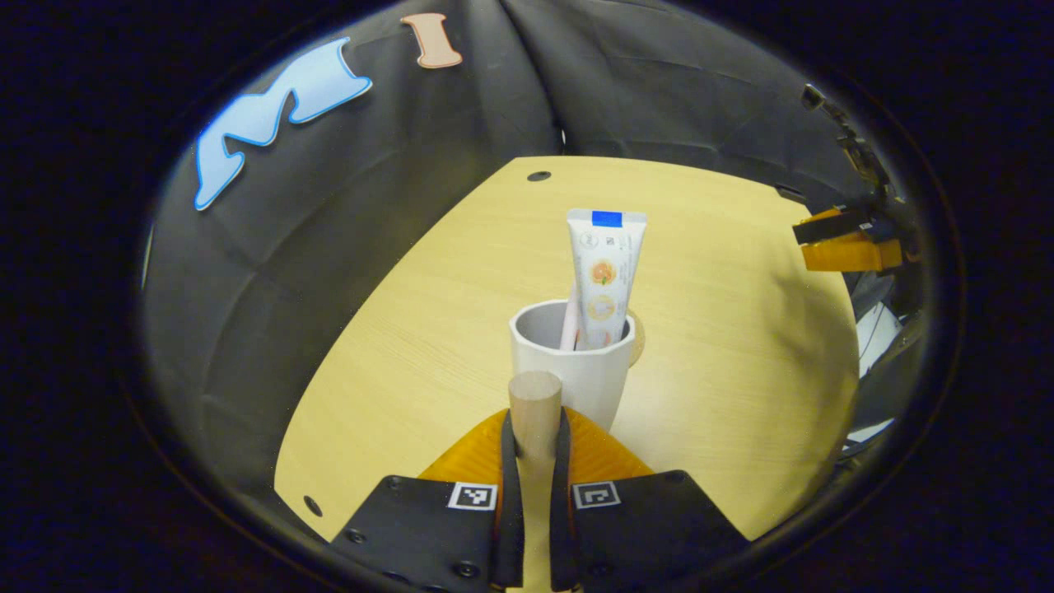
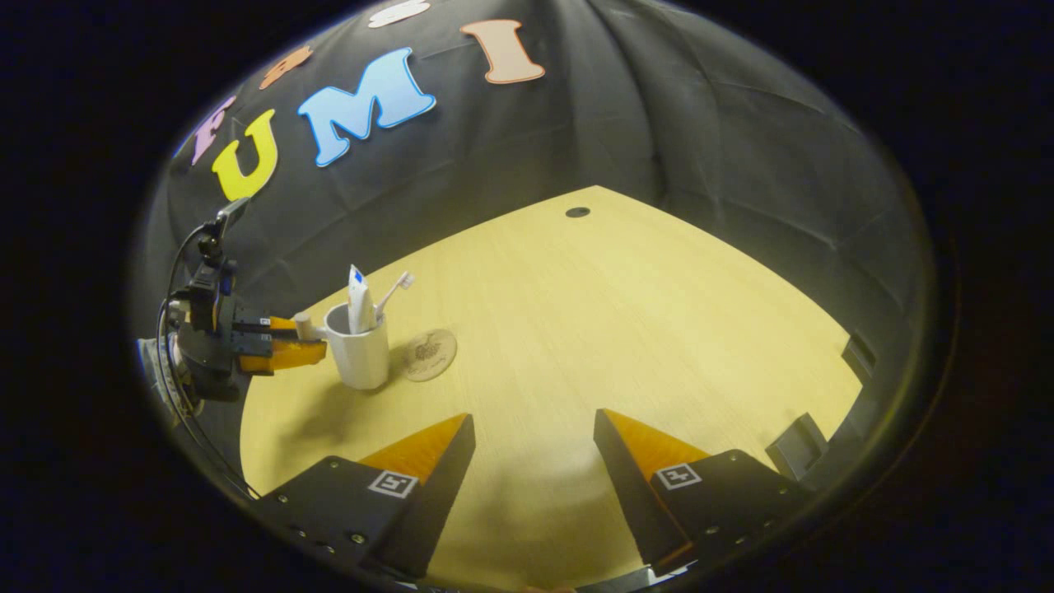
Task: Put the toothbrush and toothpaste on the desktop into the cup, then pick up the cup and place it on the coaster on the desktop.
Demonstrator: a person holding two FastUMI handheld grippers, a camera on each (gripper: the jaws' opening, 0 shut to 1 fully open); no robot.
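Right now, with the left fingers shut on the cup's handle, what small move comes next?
Probably lift the cup slightly by its wooden handle and carry it toward the coaster, which lies on the desktop just beside it. The toothpaste and toothbrush are already inside, so only that transfer remains.

The right gripper [image 2: 533, 449] has two wedge-shaped fingers on black plates with small screws and square black-and-white markers. At nine o'clock, the left gripper [image 2: 306, 335] carries a black body with thin black cables.
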